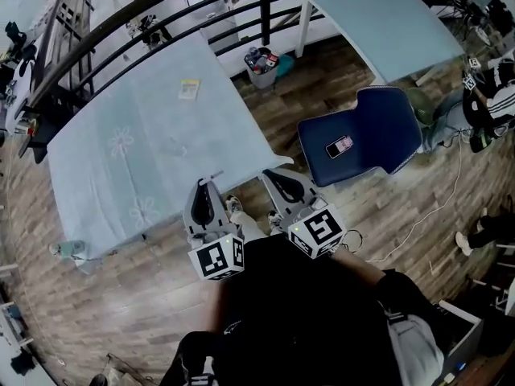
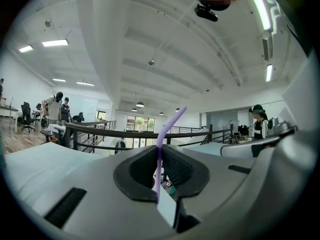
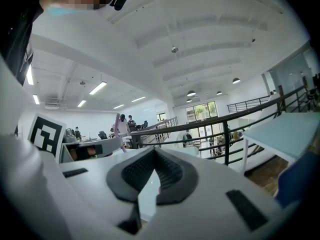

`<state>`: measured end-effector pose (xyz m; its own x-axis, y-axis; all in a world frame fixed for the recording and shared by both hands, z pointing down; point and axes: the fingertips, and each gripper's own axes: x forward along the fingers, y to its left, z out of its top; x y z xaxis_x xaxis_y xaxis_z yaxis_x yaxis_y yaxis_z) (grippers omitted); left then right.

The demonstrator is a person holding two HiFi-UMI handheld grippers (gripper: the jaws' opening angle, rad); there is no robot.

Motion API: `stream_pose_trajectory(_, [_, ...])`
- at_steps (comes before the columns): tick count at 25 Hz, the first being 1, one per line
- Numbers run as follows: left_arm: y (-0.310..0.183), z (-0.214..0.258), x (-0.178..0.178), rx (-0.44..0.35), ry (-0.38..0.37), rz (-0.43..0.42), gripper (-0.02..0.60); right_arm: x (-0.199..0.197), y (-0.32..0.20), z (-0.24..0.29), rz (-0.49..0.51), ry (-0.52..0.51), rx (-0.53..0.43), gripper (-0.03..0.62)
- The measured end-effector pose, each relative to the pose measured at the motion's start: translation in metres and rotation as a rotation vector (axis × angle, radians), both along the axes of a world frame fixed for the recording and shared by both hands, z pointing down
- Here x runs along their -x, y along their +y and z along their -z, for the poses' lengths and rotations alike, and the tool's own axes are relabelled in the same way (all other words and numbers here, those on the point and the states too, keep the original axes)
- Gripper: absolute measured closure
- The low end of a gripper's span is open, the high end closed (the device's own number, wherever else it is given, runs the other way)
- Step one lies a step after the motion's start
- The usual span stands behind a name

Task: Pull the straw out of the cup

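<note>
Purple, the one straw stands clamped upright between the jaws of the left gripper, near the edge of the closer of two tables. The right gripper is clenched on nothing.

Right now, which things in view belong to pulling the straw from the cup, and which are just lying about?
Part of the job:
- purple straw, pinched in the left gripper
- right gripper, shut with nothing in it

Just lying about:
- yellow card on the blue-covered table
- phone on the blue chair
- bin by the railing
</note>
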<state>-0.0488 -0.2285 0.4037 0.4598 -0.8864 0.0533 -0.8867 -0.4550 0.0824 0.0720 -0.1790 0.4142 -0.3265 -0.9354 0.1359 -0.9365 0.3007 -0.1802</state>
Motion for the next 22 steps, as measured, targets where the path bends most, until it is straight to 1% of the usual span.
stream_pose_trajectory(3, [0.008, 0.009, 0.004, -0.013, 0.008, 0.03, 0.541, 0.004, 0.002, 0.009, 0.025, -0.012, -0.021, 0.586])
stream_pose_trajectory(6, [0.016, 0.016, 0.018, -0.029, 0.026, 0.085, 0.543, 0.014, 0.004, 0.014, 0.06, -0.017, -0.044, 0.586])
stream_pose_trajectory(9, [0.021, 0.02, 0.025, -0.036, 0.031, 0.135, 0.541, 0.014, 0.002, 0.017, 0.084, -0.015, -0.057, 0.586])
stream_pose_trajectory(11, [0.025, 0.022, 0.028, -0.041, 0.029, 0.151, 0.541, 0.014, 0.003, 0.02, 0.095, -0.008, -0.071, 0.586])
stream_pose_trajectory(15, [0.032, 0.024, 0.027, -0.042, 0.018, 0.151, 0.541, 0.016, 0.007, 0.023, 0.113, -0.012, -0.078, 0.586])
stream_pose_trajectory(18, [0.036, 0.026, 0.024, -0.057, 0.006, 0.146, 0.541, 0.018, 0.008, 0.024, 0.132, -0.002, -0.088, 0.586])
stream_pose_trajectory(22, [0.047, 0.021, 0.023, -0.045, 0.014, 0.141, 0.541, 0.02, 0.011, 0.024, 0.138, 0.001, -0.101, 0.586])
